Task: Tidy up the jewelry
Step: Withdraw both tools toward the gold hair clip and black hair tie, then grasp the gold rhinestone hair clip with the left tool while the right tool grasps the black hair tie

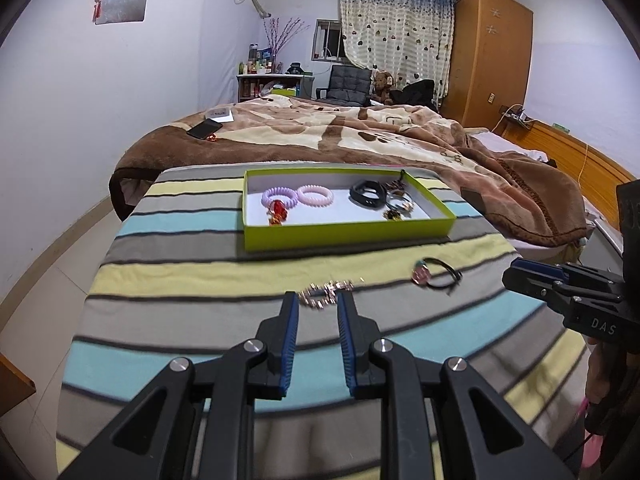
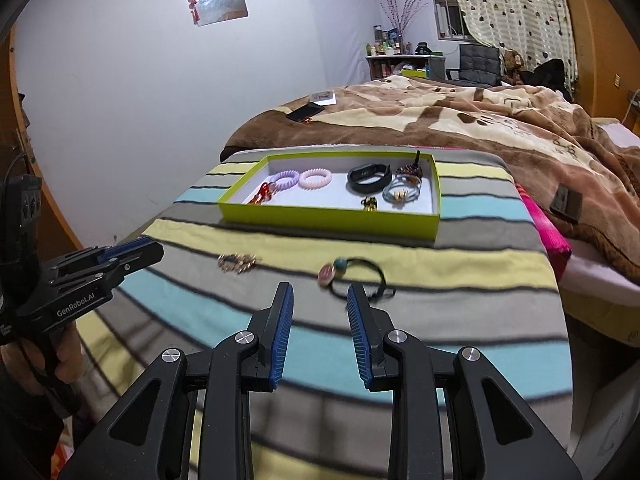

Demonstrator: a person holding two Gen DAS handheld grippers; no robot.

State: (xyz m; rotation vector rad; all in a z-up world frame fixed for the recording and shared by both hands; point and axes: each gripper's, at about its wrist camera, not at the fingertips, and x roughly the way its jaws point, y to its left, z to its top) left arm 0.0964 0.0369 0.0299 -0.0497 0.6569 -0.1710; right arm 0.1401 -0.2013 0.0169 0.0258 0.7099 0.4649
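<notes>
A green tray (image 1: 348, 236) (image 2: 328, 218) sits at the far side of the striped cloth and holds two coil hair ties, a red charm, a black band and several small pieces. A gold chain piece (image 1: 326, 294) (image 2: 237, 263) lies on the cloth just beyond my left gripper (image 1: 318, 300), which is open and empty. A black hair tie with a pink bead (image 1: 436, 274) (image 2: 352, 276) lies just beyond my right gripper (image 2: 320, 292), which is open and empty. Each gripper shows at the edge of the other view, the left one (image 2: 132, 252) and the right one (image 1: 520, 276).
The striped cloth (image 1: 200, 280) covers a small table pushed against a bed with a brown blanket (image 1: 340, 132). A phone (image 1: 205, 129) and a card lie on the blanket. A pink cloth (image 2: 548, 224) lies right of the table.
</notes>
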